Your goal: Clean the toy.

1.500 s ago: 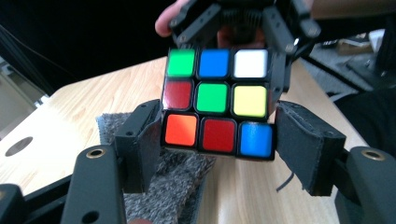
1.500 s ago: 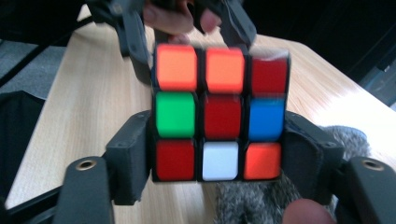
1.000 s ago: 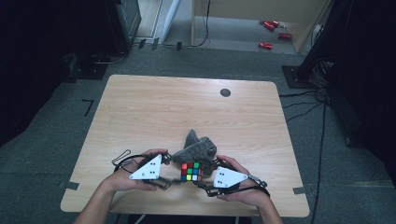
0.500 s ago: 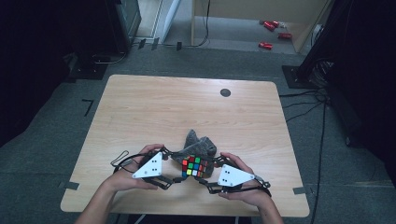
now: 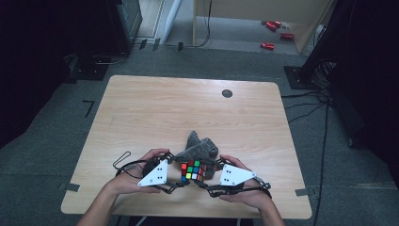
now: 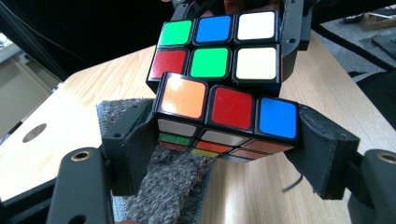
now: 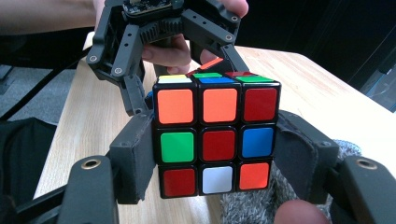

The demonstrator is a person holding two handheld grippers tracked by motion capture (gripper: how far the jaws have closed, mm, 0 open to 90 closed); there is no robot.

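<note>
A scrambled Rubik's cube [image 5: 192, 170] is held between both grippers just above the table's front edge. In the left gripper view, the cube's [image 6: 219, 70] near layer is twisted out of line with the rest. My left gripper [image 6: 226, 140] has just been closing, and its pads [image 6: 133, 149] now press on that layer's two sides. My right gripper [image 7: 215, 154] is shut on the cube [image 7: 217, 140], with a pad [image 7: 299, 156] on each flank. In the high view the left gripper [image 5: 175, 175] and the right gripper [image 5: 208, 176] meet at the cube.
A crumpled grey cloth [image 5: 198, 147] lies on the wooden table [image 5: 155, 113] just behind and under the cube. A dark round disc [image 5: 227, 93] sits near the far edge. Cables trail on the floor to the right.
Both hands and the cube stay at the same spot near the front edge. The cube sits very slightly farther from the edge than a second ago.
</note>
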